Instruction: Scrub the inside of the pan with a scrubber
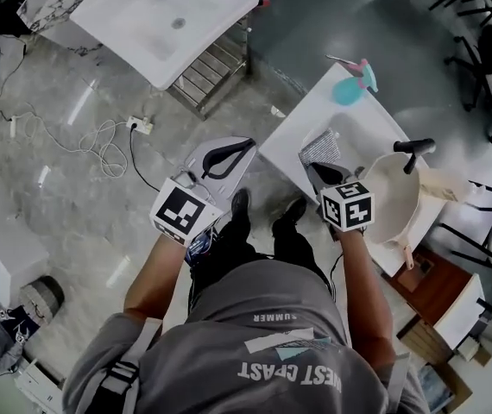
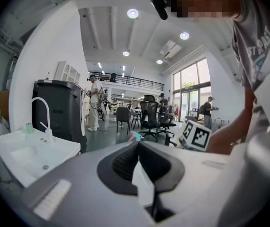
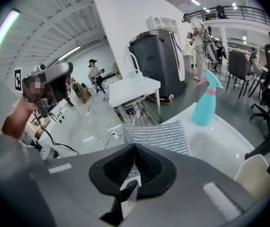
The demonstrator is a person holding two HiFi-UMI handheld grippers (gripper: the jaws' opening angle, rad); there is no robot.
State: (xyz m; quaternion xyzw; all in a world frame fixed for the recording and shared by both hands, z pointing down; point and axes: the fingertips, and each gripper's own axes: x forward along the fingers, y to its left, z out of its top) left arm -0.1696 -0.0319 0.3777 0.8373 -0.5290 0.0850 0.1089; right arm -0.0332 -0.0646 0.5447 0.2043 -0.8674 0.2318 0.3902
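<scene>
- Two views catch the pan (image 1: 394, 198), and neither shows it whole. In the head view the right gripper's marker cube (image 1: 347, 204) covers its near-left rim. The right gripper view cuts it off at the lower right edge.
- We cannot tell whether the pan sits flat or tilted, and its inside is washed out.
- Pan location: right end of the white counter (image 1: 362, 119), just right of the right gripper (image 1: 322, 169).
- Its black handle (image 1: 415, 148) juts from the far rim toward the top of the head view, and the long axis follows that line.
- Right gripper is clamped on the near edge of the silver mesh scrubber (image 3: 156, 135). The pad sticks out ahead, long side across the view.
- Left gripper (image 2: 138, 145) has its jaws closed together with nothing between them, and it is off the counter.
</scene>
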